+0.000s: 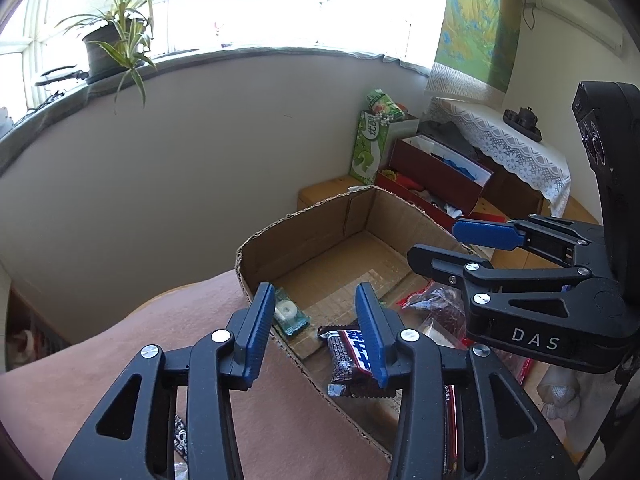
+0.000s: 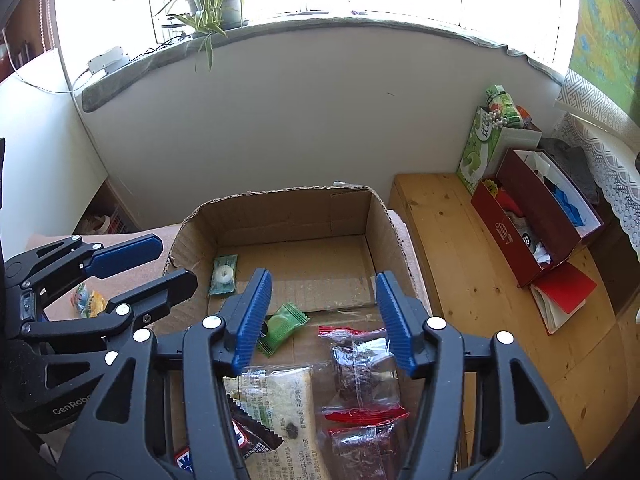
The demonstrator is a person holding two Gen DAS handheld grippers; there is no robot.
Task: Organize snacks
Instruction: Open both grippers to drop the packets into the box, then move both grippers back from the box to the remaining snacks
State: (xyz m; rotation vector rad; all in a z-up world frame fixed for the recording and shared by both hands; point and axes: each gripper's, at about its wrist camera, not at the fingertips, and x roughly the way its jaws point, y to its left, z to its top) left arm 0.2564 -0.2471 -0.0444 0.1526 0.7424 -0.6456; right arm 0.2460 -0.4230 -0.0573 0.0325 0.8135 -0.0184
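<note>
An open cardboard box [image 2: 280,208] [image 1: 304,224] holds several snacks: a green-white candy packet [image 2: 224,274] [image 1: 289,316], a green wrapped candy [image 2: 282,328], a dark chocolate bar [image 1: 348,356] [image 2: 248,436], a clear-wrapped cracker pack [image 2: 280,408] and clear red-edged packets of dark fruit [image 2: 364,368] [image 1: 438,304]. My left gripper [image 1: 320,332] is open and empty over the box's near-left wall. My right gripper [image 2: 324,320] is open and empty above the snacks in the box. A small colourful packet [image 2: 88,300] lies outside on the pink cloth.
The box stands on a pink-covered table [image 1: 120,360]. To the right is a wooden bench [image 2: 480,280] with red boxes [image 2: 532,220] and a green box [image 2: 480,152]. A white wall and a windowsill with a plant [image 1: 116,44] are behind.
</note>
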